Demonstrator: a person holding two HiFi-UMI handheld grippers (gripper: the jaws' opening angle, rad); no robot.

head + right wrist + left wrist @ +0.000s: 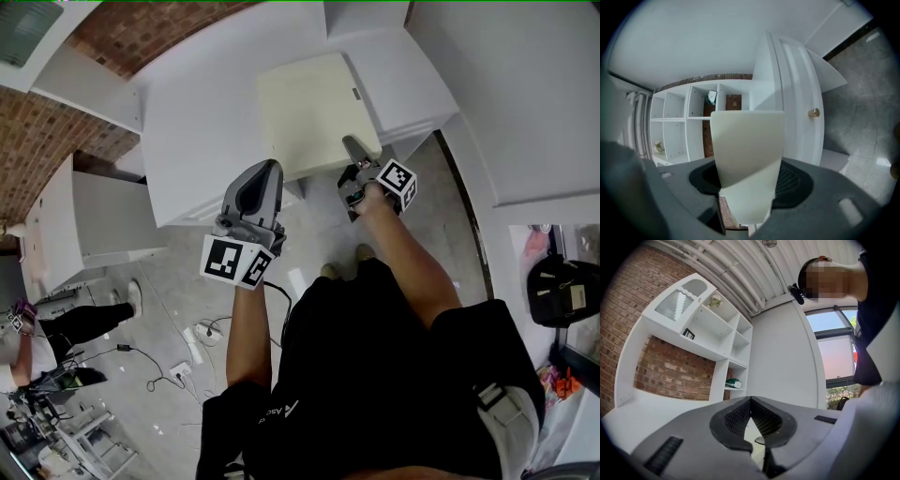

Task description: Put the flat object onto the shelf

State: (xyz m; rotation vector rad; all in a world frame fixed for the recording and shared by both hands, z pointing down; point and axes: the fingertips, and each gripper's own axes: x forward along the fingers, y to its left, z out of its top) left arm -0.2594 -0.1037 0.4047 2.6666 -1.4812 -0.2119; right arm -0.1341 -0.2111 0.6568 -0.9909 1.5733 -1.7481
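The flat object is a cream board [309, 112] lying on a white counter [197, 141], its near edge over the counter's front. My right gripper [354, 150] reaches onto the board's near right corner. In the right gripper view the board [747, 140] fills the gap between the two pads, which touch it on both sides. The left gripper [262, 183] hovers over the counter's front edge, left of the board, holding nothing. Its jaws meet at the tips [750, 401]. White shelves [717, 329] stand against a brick wall.
A white cabinet door with a brass knob [813, 113] stands beside the open shelf compartments [679, 122]. Cables and a power strip [183, 361] lie on the grey floor at left, near another person [56, 328]. A black bag [562, 291] sits at right.
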